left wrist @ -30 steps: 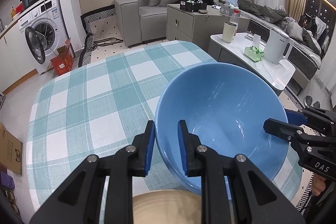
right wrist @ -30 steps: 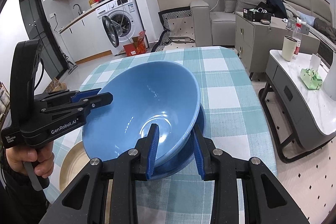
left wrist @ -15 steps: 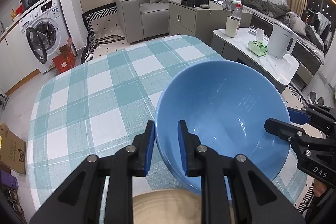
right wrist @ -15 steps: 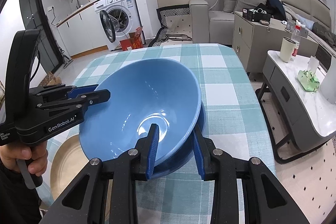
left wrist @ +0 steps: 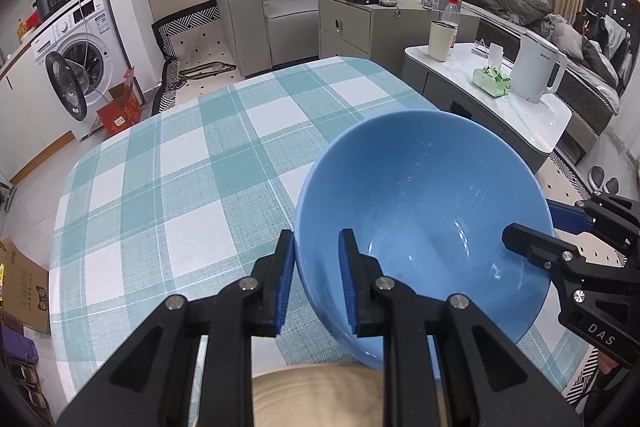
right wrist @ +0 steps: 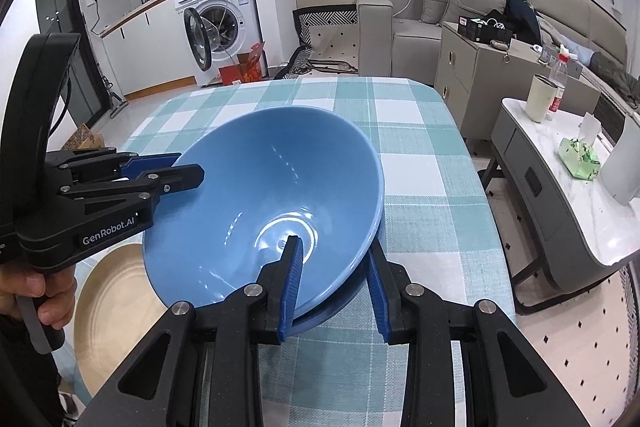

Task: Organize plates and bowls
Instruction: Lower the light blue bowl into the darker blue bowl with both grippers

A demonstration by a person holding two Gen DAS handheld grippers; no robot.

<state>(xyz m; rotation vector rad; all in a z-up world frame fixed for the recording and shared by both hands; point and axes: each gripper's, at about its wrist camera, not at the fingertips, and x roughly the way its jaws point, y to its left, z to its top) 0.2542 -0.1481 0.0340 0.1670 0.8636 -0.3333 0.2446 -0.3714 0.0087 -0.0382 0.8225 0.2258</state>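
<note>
Bowl [left wrist: 424,211] tilted above the table [left wrist: 168,195], left gripper [left wrist: 316,279] and right gripper [right wrist: 334,287] both angled down, each clamped on its near rim, opposite sides.

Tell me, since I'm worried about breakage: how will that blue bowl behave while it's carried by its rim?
The blue bowl looks glazed and glossy, so probably slippery and chip-prone. It seems rigid, holding its shape though the left gripper and right gripper clamp opposite rims. It hangs tilted, so likely swings if one lets go.

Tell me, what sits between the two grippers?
The blue bowl: the left gripper grips its one rim, the right gripper the opposite one. The right wrist view shows both.
</note>
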